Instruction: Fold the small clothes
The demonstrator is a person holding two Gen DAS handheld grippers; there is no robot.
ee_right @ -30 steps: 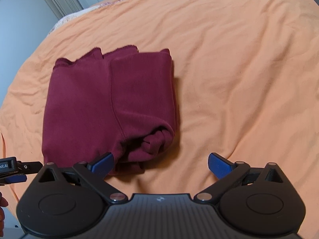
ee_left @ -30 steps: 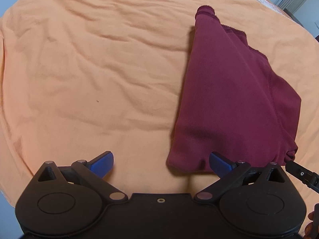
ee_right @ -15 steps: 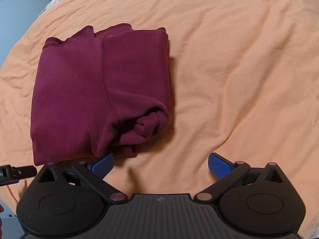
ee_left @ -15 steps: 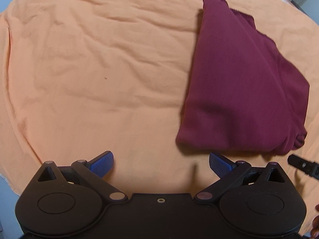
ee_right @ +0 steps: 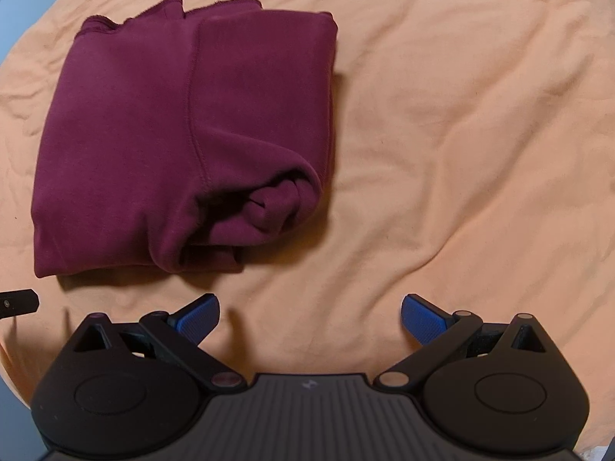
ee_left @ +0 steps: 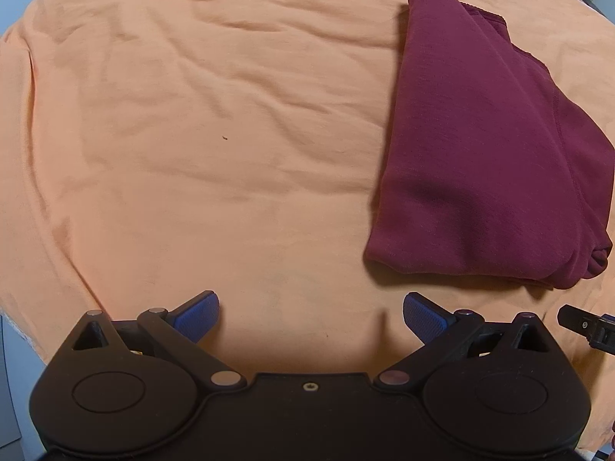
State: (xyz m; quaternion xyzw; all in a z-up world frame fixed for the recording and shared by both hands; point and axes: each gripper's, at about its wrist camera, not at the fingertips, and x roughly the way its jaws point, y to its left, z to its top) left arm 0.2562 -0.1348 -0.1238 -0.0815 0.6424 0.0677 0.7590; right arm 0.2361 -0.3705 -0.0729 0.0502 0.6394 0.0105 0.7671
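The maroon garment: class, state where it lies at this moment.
The folded maroon garment lies on the orange sheet, at the right of the left wrist view and upper left of the right wrist view, ahead of both open grippers, touching neither.

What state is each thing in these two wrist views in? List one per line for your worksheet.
maroon garment: folded, lying flat, held by neither gripper.
orange sheet: spread out, wrinkled.
left gripper: open, empty.
right gripper: open, empty.

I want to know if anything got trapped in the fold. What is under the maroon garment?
The garment lies on the orange sheet, which shows all around it. Its own bunched layers show at the near corner. Anything beneath is covered.
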